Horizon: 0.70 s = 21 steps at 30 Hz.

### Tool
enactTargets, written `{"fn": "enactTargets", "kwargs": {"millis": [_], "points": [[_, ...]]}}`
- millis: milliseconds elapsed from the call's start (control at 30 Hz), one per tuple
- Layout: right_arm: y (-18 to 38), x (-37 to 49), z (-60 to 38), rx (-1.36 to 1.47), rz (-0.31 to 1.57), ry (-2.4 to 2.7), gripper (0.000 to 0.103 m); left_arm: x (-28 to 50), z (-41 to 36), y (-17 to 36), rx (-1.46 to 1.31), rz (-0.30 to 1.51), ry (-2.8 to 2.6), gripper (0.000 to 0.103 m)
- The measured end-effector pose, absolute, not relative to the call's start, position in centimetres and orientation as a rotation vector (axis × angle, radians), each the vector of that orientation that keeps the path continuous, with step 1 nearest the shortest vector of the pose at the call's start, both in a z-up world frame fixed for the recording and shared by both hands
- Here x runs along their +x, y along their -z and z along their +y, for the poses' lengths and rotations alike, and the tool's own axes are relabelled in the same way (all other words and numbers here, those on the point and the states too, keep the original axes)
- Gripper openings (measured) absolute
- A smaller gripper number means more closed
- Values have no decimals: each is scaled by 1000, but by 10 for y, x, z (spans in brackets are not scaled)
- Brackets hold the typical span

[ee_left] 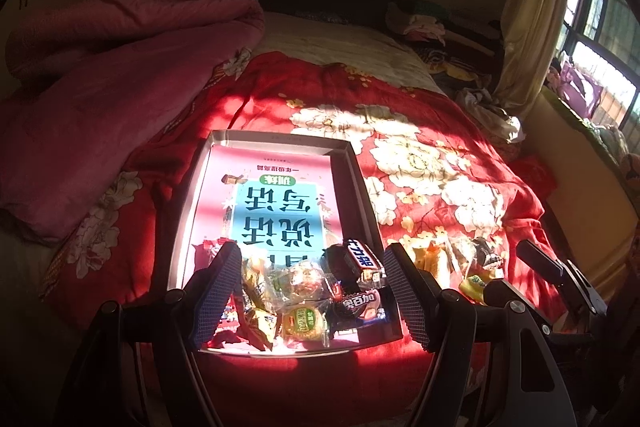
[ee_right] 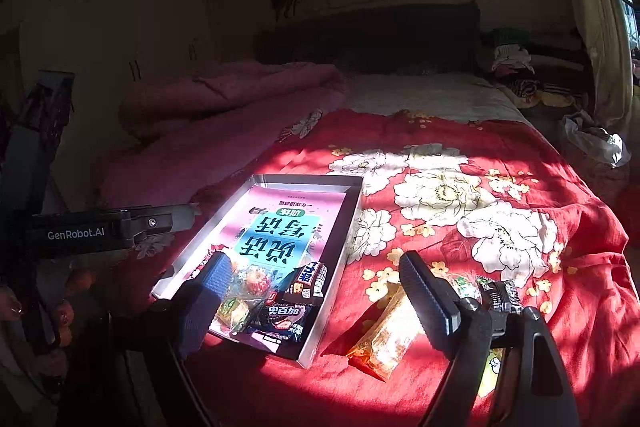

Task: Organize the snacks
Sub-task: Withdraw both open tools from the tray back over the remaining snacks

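Left wrist view: left gripper (ee_left: pixel 312 287) hung over the near end of the tray (ee_left: pixel 360 179), jaws wide apart and empty. Below lay wrapped snacks (ee_left: pixel 304 307) piled at the tray's near end, more loose packets (ee_left: pixel 452 259) just right of the tray on the quilt (ee_left: pixel 440 131). Judged light, crinkly, slippery; best pinched across the flat middle, not the sealed ends.

Right wrist view: right gripper (ee_right: pixel 316 291) also spread open, holding nothing. Just right of the tray (ee_right: pixel 344 227) lay an orange packet (ee_right: pixel 384 339), soft and likely crushable, and a dark wrapper (ee_right: pixel 500 295) further right.
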State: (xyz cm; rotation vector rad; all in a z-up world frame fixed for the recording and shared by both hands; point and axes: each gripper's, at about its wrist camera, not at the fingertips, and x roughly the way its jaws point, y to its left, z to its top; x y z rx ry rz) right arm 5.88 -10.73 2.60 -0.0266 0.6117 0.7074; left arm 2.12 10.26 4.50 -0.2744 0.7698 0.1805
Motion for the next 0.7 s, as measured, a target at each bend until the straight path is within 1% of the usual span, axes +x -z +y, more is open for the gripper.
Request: {"fn": "enactTargets", "kwargs": {"millis": [300, 700], "points": [[-23, 69, -144, 24, 617, -644, 85, 22, 78, -54, -239, 767, -135, 75], [-24, 81, -186, 75, 598, -559, 85, 28, 59, -53, -200, 795, -122, 75]]}}
